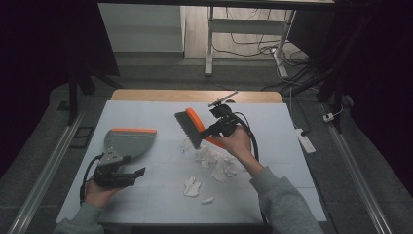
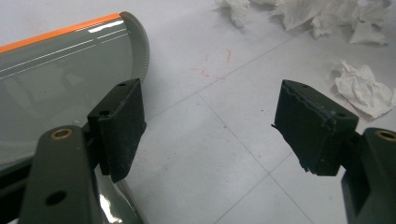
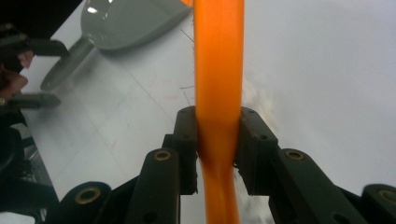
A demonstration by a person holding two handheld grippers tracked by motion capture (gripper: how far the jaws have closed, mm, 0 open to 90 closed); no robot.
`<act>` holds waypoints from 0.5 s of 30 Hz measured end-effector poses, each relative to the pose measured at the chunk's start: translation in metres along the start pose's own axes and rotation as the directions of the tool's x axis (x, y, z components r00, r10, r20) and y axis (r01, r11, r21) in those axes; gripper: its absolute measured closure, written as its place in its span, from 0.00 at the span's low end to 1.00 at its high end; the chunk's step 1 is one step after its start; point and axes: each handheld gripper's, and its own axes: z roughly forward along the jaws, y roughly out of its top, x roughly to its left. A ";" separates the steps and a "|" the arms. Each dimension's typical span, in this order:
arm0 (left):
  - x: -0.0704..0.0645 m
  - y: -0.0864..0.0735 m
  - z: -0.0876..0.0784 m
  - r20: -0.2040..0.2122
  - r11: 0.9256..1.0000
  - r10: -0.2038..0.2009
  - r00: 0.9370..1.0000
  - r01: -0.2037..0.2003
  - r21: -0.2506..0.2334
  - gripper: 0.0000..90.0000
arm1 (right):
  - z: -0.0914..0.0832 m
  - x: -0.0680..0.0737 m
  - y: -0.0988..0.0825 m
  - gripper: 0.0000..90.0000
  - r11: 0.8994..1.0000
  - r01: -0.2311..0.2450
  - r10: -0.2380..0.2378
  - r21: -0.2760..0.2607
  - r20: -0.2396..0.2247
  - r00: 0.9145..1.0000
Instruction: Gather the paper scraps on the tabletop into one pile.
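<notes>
While right gripper [image 1: 214, 127] clamps orange brush handle [image 3: 218, 93], brush head [image 1: 190, 126] hangs above white table [image 1: 146, 117], over crumpled tissue scraps [image 1: 214, 161]. Left gripper [image 1: 127, 174] rests low, jaws wide apart, nothing between pads. Grey dustpan [image 1: 127, 141] with orange lip lies flat on table, just beyond left gripper.

You had one dustpan [image 1: 127, 141], grey with an orange lip, on the bench [image 1: 146, 112], and one brush [image 1: 191, 126] with an orange handle. Two claws were in your hands, left [image 1: 139, 174] and right [image 1: 213, 129]. Crumpled tissue lay in one loose heap [image 1: 212, 158] plus two separate wads, a bigger [image 1: 192, 186] and a smaller [image 1: 208, 200].
</notes>
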 end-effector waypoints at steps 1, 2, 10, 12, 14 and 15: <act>0.000 0.000 0.000 0.000 1.000 0.000 1.000 0.000 -0.001 0.28 | 0.006 0.002 0.004 0.79 1.000 -0.001 0.001 0.005 -0.003 1.000; 0.000 0.000 0.000 0.000 1.000 0.001 1.000 -0.001 -0.001 0.28 | 0.013 0.003 0.007 0.79 1.000 -0.008 0.008 0.008 -0.008 1.000; 0.001 0.000 -0.002 0.003 1.000 -0.003 1.000 0.003 -0.012 0.28 | 0.076 0.004 0.023 0.79 0.992 -0.029 0.031 0.124 -0.018 0.999; 0.000 0.000 -0.002 0.007 1.000 -0.001 1.000 0.001 -0.011 0.28 | 0.078 -0.002 0.020 0.79 0.989 -0.037 0.033 0.144 0.032 0.999; 0.000 0.000 -0.001 0.009 1.000 0.003 1.000 -0.003 -0.011 0.28 | 0.072 -0.013 0.016 0.79 0.986 -0.072 0.068 0.153 0.029 0.997; 0.000 0.000 0.000 0.010 1.000 0.005 1.000 -0.005 -0.009 0.28 | 0.067 -0.018 0.013 0.79 0.983 -0.096 0.091 0.156 0.039 0.995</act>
